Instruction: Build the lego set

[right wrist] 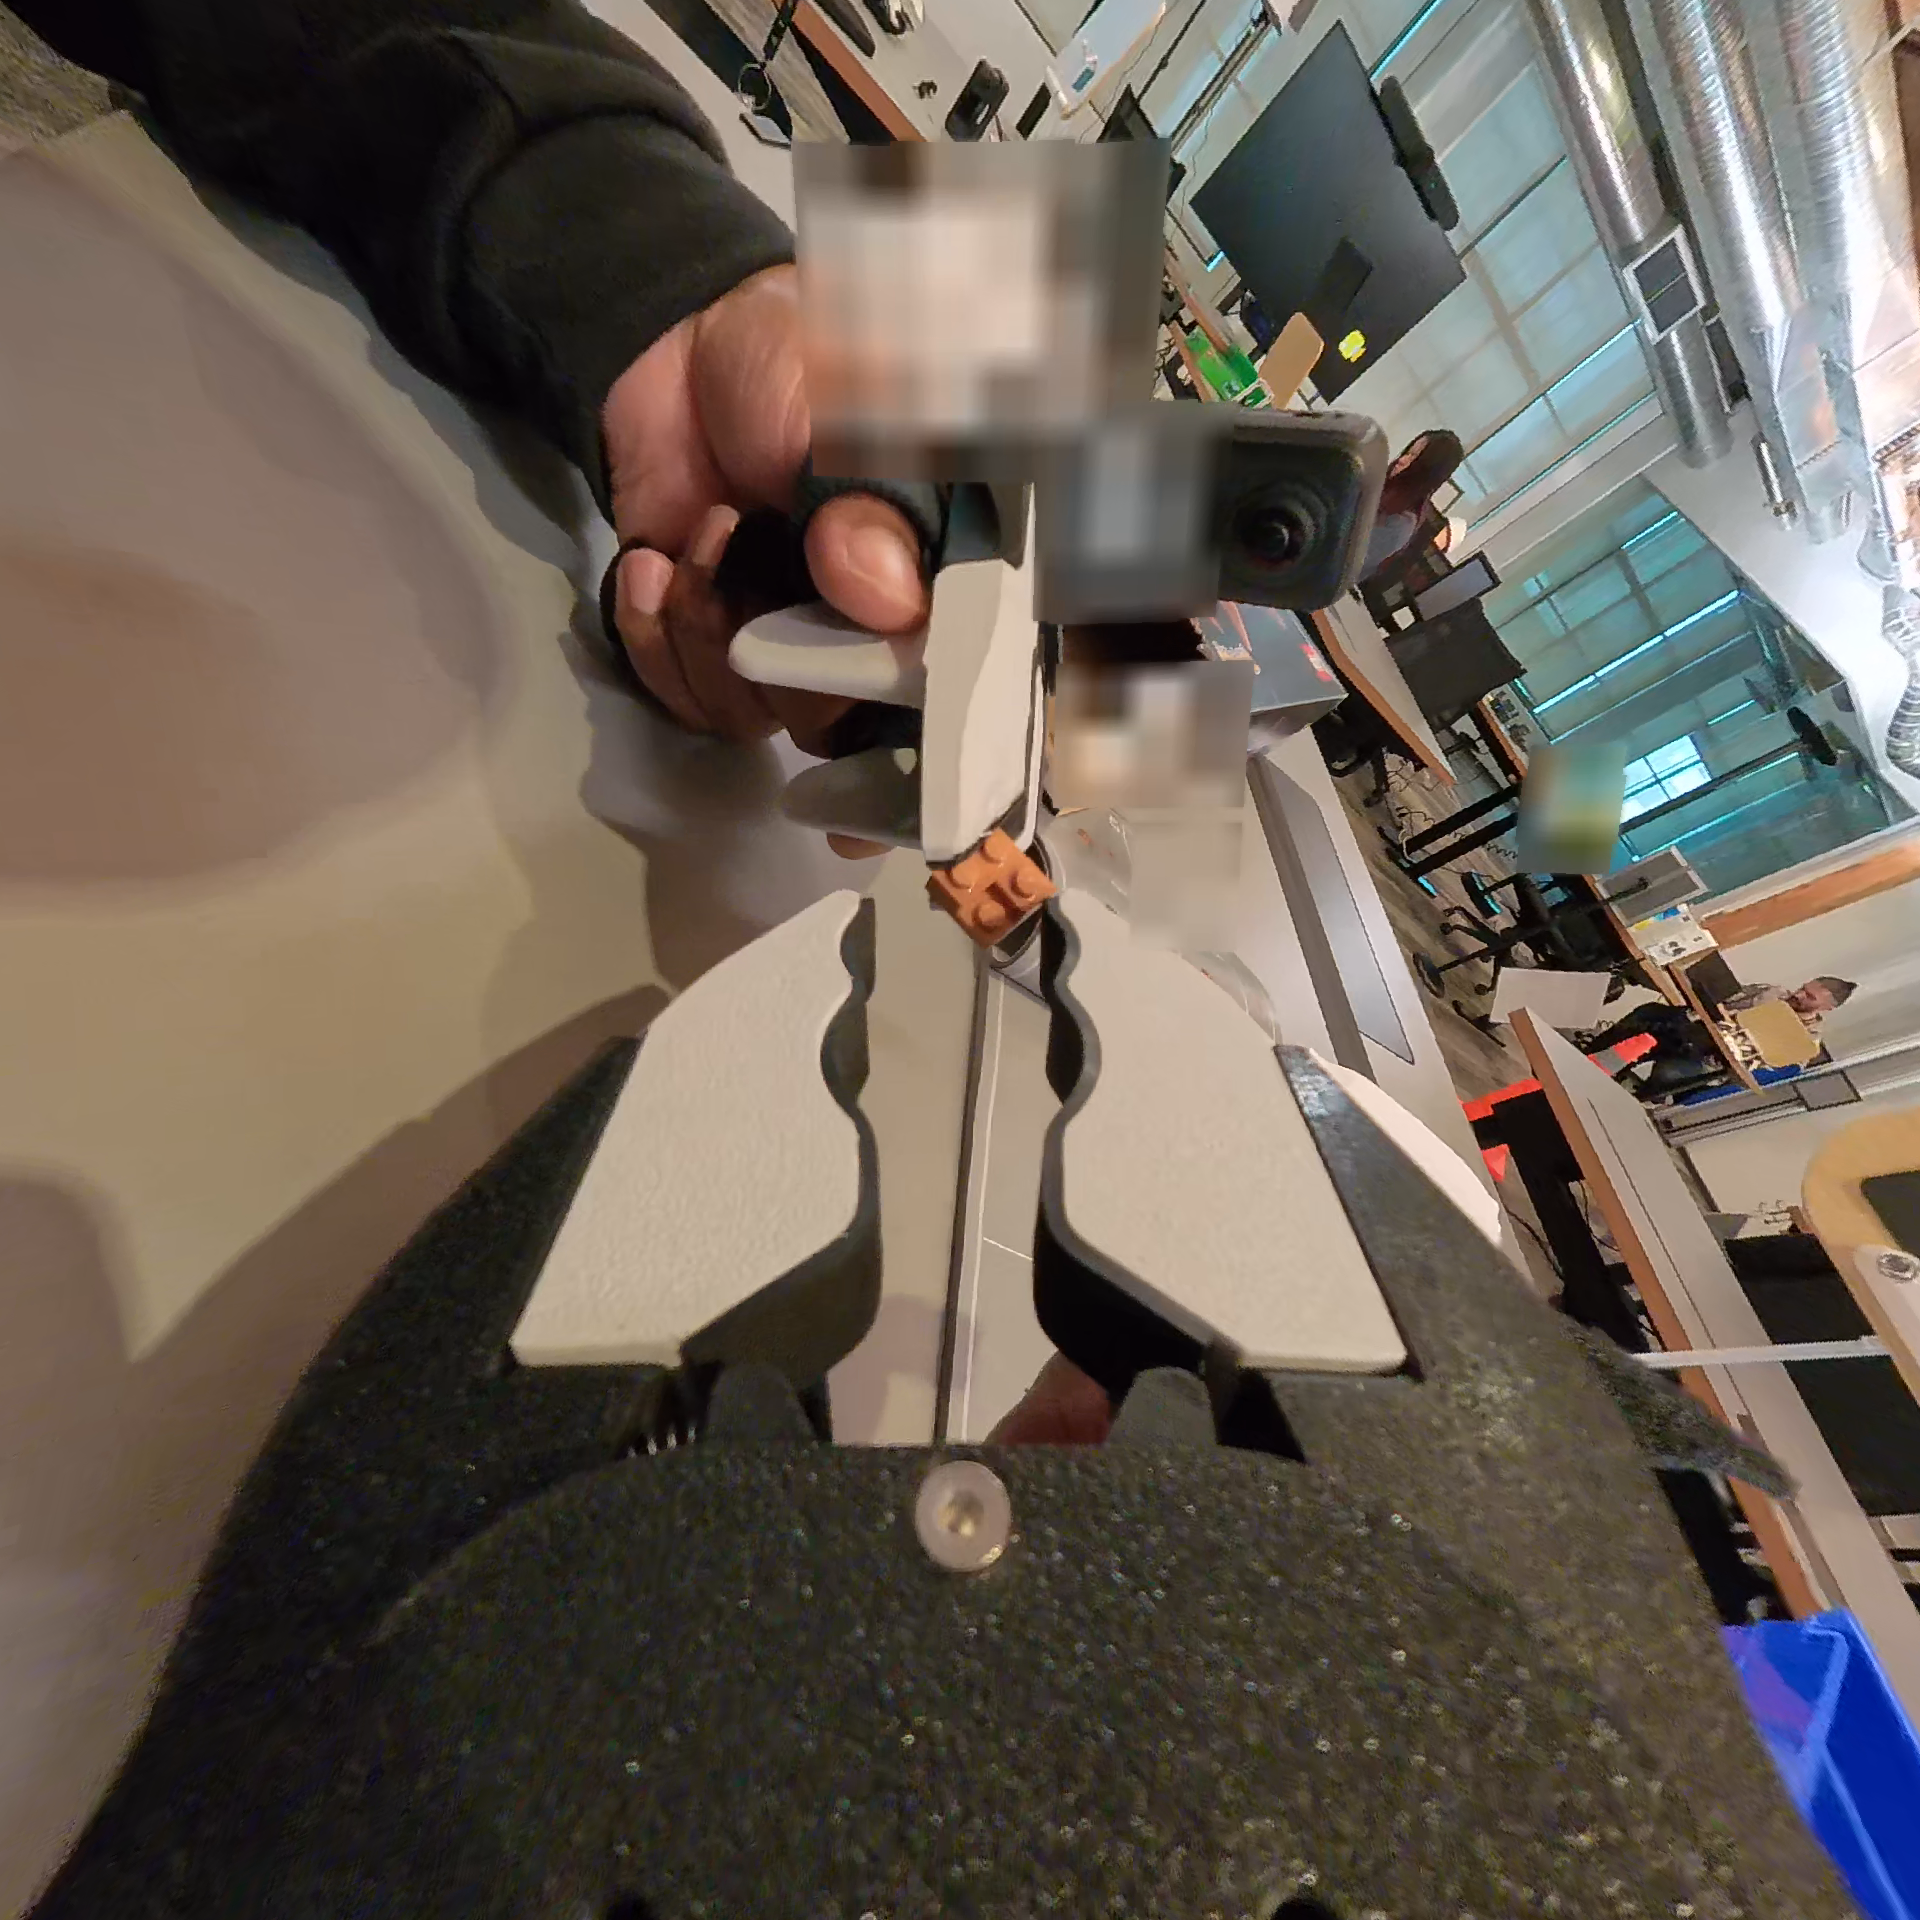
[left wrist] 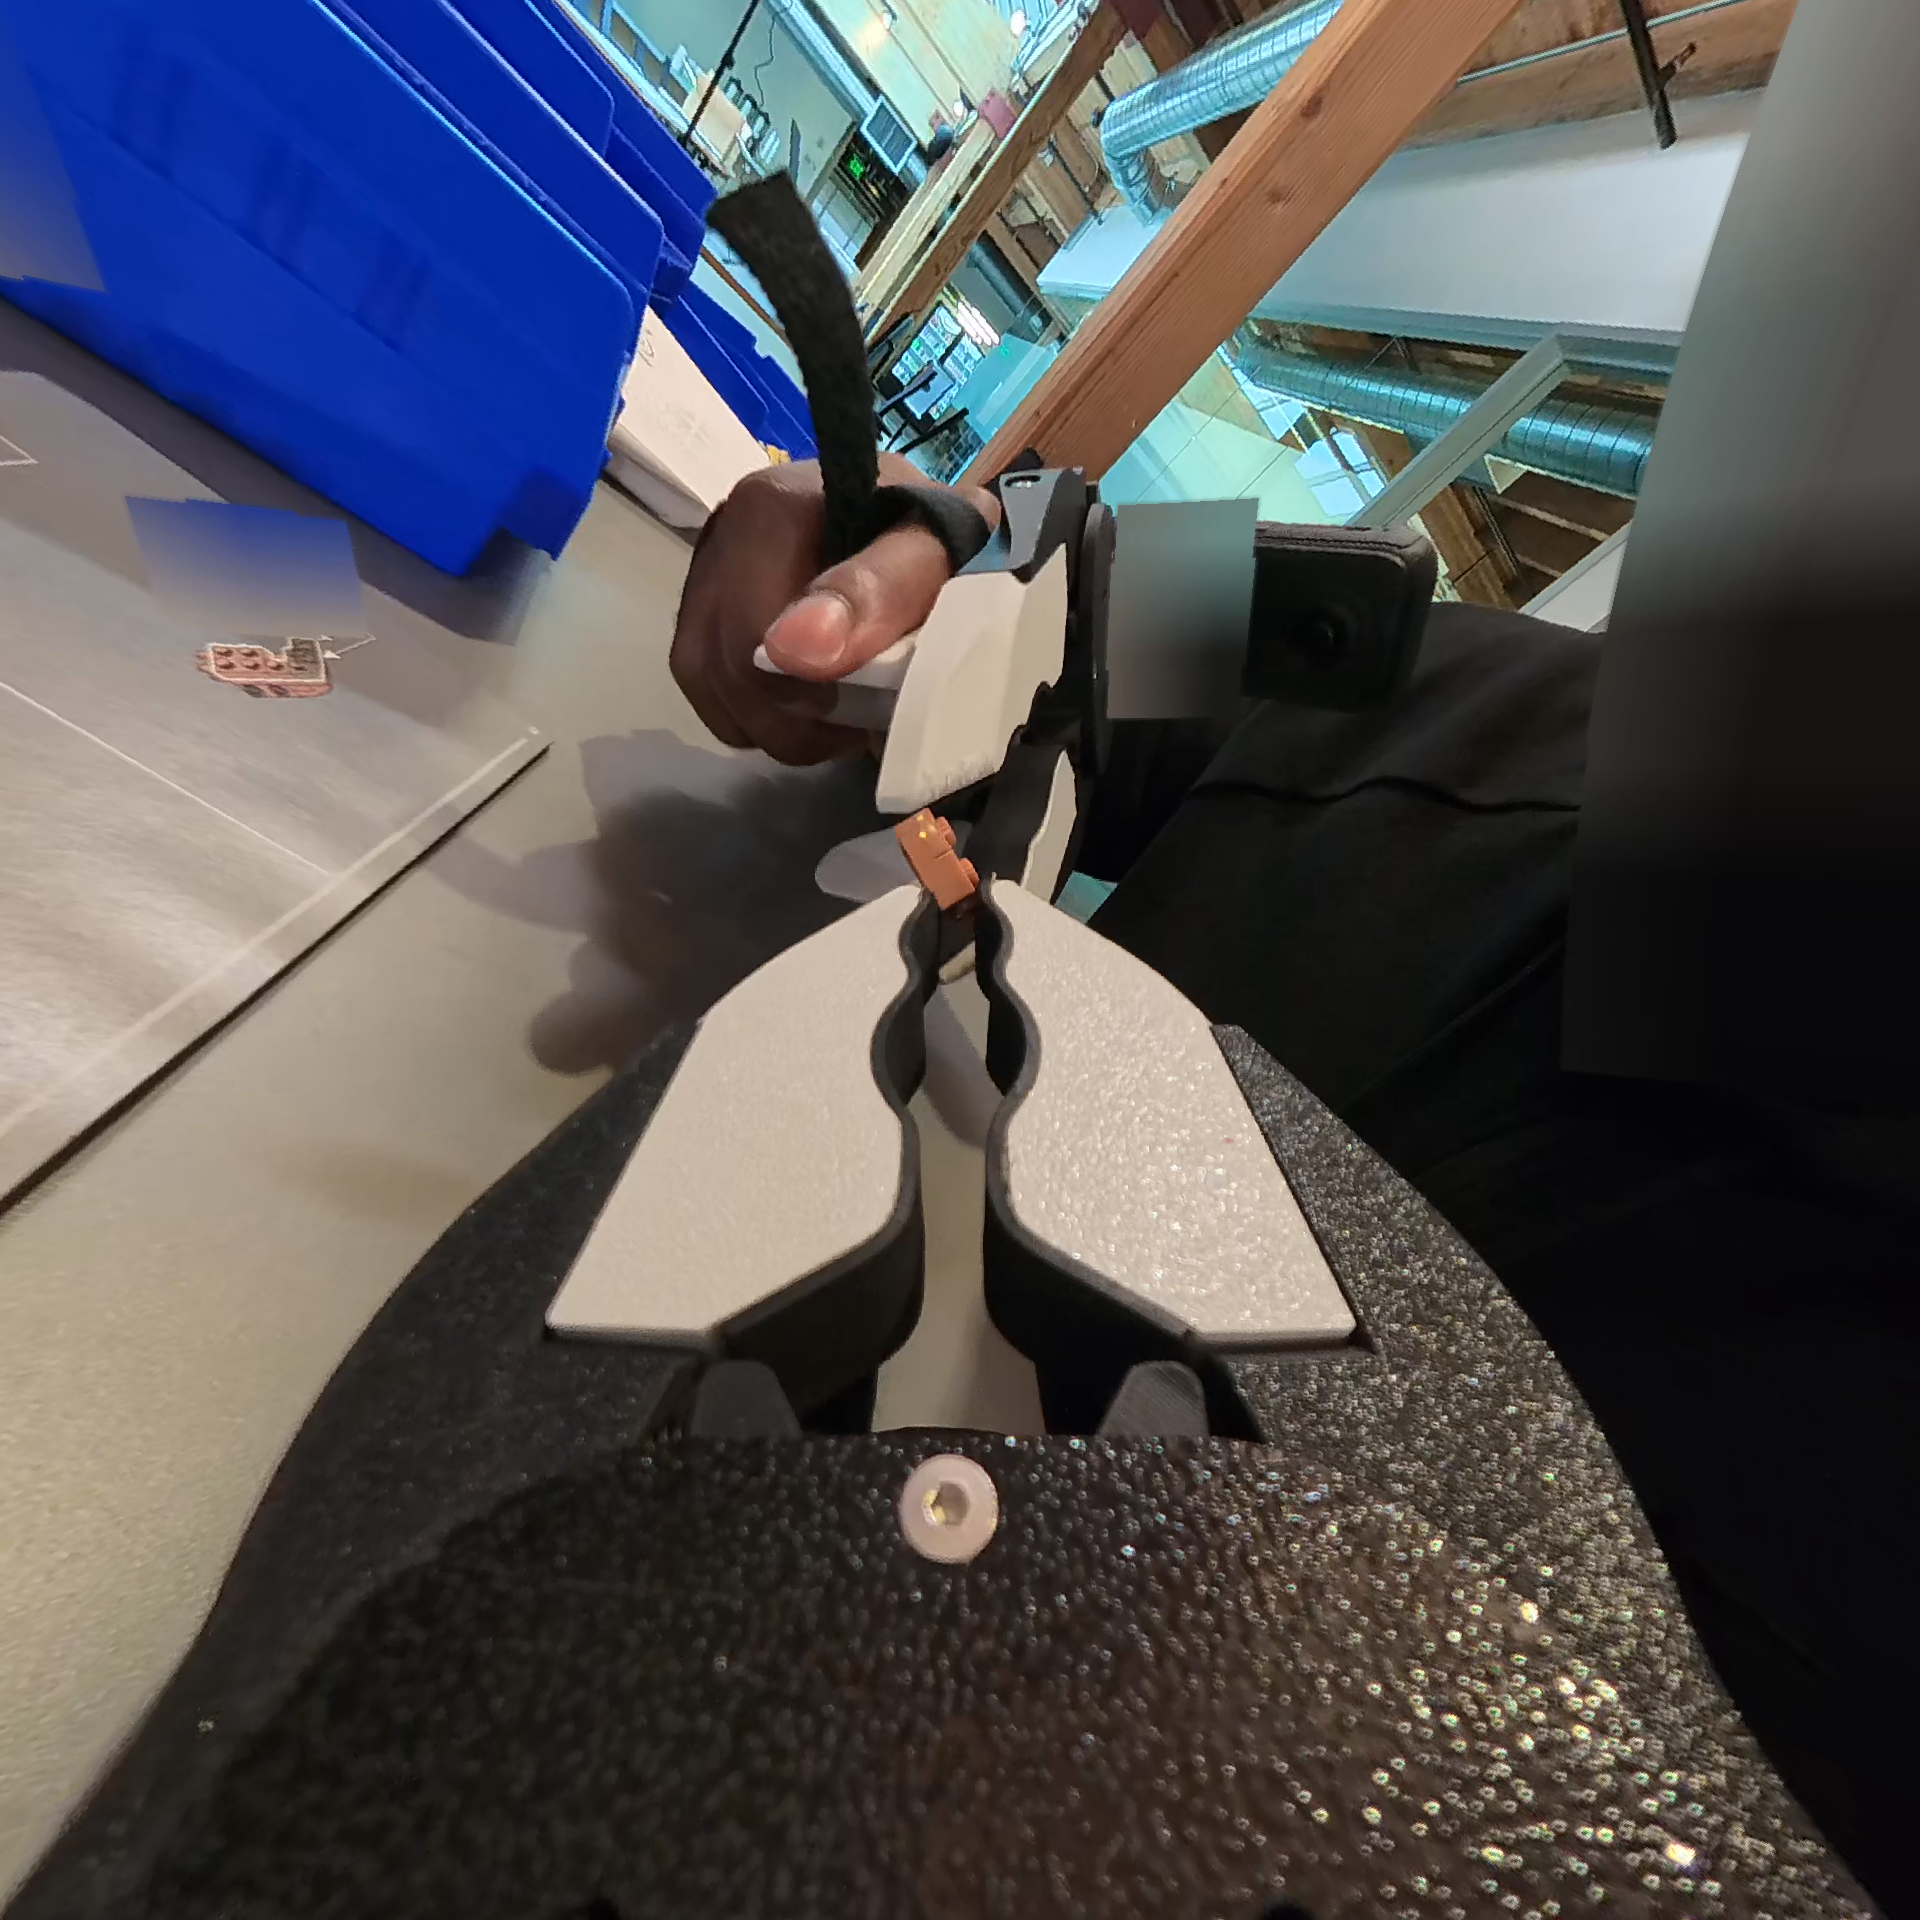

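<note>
Grey table top [left wrist: 312, 1195] fills the low part of both views, and a row of big blue bins [left wrist: 312, 260] stands at the far side of it in the left wrist view. A flat grey mat [left wrist: 156, 883] lies on the table near the bins, and a small picture of a brown brick build [left wrist: 268, 665] is printed on it. A person in a dark sleeve [right wrist: 468, 187] sits close by and holds one gripper in each hand. The left gripper [left wrist: 951, 909] is almost closed, and its two tips pinch the bottom end of a small orange-brown brick piece [left wrist: 940, 857], which sticks up out of the tips. In the right wrist view you can see the same piece [right wrist: 992, 883] with its round studs on top, held at the tips of the left gripper that comes in from above. The right gripper [right wrist: 961, 935] is part way open, with a narrow gap between its grey fingers [right wrist: 727, 1091]. The brick piece sits just past its tips, close to the right-hand finger, and I cannot tell if that finger touches it. The right hand [left wrist: 769, 623] squeezes the handle of the right gripper, with a black strap [left wrist: 821, 343] looped up from it. The left hand [right wrist: 727, 499] does the same in the other view. Small black cameras [right wrist: 1299, 520] sit on both grippers.
</note>
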Demonstrator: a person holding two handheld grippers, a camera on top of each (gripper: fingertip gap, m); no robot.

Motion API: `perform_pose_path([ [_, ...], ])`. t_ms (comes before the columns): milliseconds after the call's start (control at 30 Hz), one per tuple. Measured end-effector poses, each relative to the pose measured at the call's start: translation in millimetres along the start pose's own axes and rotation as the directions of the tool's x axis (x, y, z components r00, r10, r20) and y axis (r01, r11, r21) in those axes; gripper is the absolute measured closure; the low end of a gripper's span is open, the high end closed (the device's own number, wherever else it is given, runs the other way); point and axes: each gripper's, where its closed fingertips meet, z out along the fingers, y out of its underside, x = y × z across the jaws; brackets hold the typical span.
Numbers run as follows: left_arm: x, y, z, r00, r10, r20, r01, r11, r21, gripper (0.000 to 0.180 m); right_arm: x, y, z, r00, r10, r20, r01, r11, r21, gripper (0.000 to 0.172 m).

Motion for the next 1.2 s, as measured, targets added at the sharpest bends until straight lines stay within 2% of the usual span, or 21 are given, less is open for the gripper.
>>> perform_pose_path([
  [200,-0.2,4.3,1.0,1.000,-0.013,-0.001,0.013,1.000,-0.029,0.175,-4.3,2.4,0.2,0.996,-0.089,0.008,0.089,0.995,-0.035,0.141],
  [1200,6.3,18.3,7.0,0.999,-0.008,-0.036,0.003,0.992,-0.127,0.175,-19.6,0.3,-6.7,0.973,-0.196,0.121,0.200,0.980,-0.021,0.137],
])
